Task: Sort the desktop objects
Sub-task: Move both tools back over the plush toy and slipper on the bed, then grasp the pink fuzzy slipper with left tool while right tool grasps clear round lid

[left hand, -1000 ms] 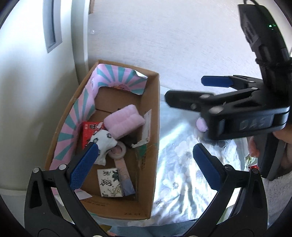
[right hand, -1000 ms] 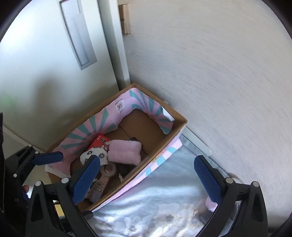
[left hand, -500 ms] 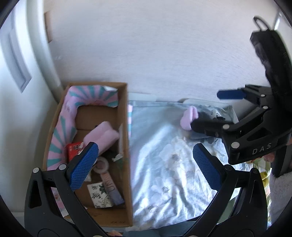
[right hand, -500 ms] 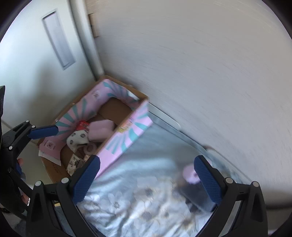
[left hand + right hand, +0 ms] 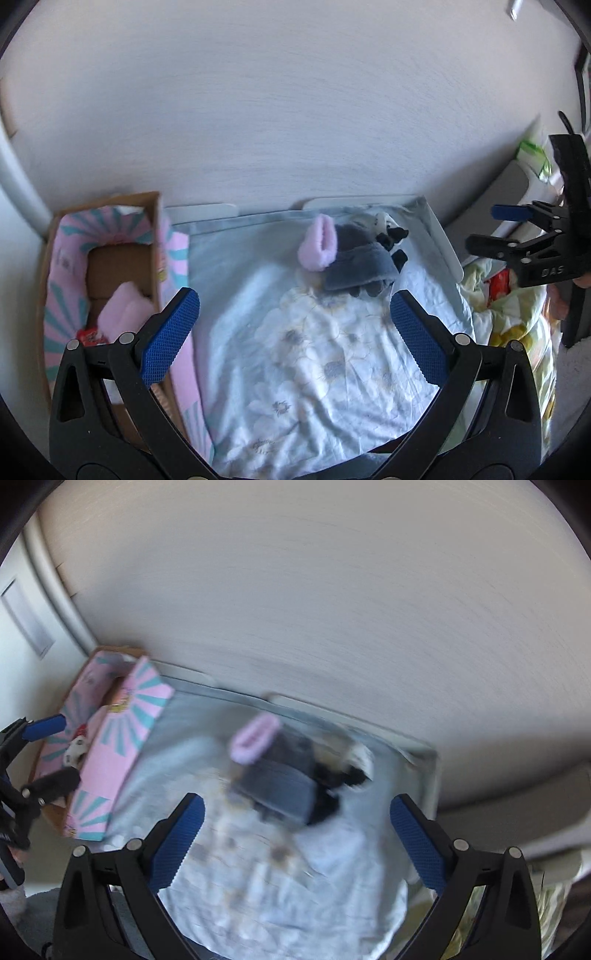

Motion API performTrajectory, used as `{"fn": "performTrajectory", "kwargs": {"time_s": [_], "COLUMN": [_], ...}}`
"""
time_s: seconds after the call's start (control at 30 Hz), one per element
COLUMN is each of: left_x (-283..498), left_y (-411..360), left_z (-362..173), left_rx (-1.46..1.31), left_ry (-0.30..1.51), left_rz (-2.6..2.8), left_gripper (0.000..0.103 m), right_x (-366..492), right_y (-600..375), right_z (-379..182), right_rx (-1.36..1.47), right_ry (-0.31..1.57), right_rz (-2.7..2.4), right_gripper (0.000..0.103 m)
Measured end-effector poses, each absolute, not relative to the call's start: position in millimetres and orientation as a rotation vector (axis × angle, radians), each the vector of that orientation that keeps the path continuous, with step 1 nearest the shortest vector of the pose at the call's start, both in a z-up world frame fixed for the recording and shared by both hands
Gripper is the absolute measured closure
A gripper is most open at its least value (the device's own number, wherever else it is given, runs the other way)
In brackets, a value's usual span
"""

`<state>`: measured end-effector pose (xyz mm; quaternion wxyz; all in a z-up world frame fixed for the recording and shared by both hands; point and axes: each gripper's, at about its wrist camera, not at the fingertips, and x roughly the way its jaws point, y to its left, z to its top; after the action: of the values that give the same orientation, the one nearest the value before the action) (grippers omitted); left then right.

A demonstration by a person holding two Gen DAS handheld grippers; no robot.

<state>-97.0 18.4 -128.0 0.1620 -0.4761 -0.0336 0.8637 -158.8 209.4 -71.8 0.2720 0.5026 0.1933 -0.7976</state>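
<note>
Both grippers spread wide and empty: left gripper hovers over the floral cloth on the table, right gripper over the same cloth, its view motion-blurred. Remaining pile sits near the cloth's far edge by the wall: pink fluffy item touching a grey fabric piece, black-and-white plush just behind them. Cardboard box with pink-teal lining stands at the cloth's left edge, holding a pink fluffy bundle and a red packet; crumpled floral bedding off the right edge, nothing between grippers and pile
</note>
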Motion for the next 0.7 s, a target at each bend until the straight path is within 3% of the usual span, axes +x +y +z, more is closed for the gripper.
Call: {"fn": "performTrajectory", "kwargs": {"time_s": [0.23, 0.57, 0.7], "left_x": [-119, -181, -202], "left_y": [50, 93, 96], "left_z": [-147, -225, -252], "left_rx": [-1.325, -1.484, -1.524], "left_ry": [-0.058, -0.006, 0.013], "left_rz": [2.398, 2.310, 2.313], "left_gripper": [0.001, 0.005, 0.007], "right_x": [-159, -145, -133], "right_y": [268, 292, 292], "right_z": [-93, -177, -207], "right_rx": [1.397, 1.537, 1.524], "right_ry": [0.380, 0.259, 0.320], "right_rz": [-2.222, -2.206, -2.239], "right_gripper": [0.003, 0.017, 0.024]}}
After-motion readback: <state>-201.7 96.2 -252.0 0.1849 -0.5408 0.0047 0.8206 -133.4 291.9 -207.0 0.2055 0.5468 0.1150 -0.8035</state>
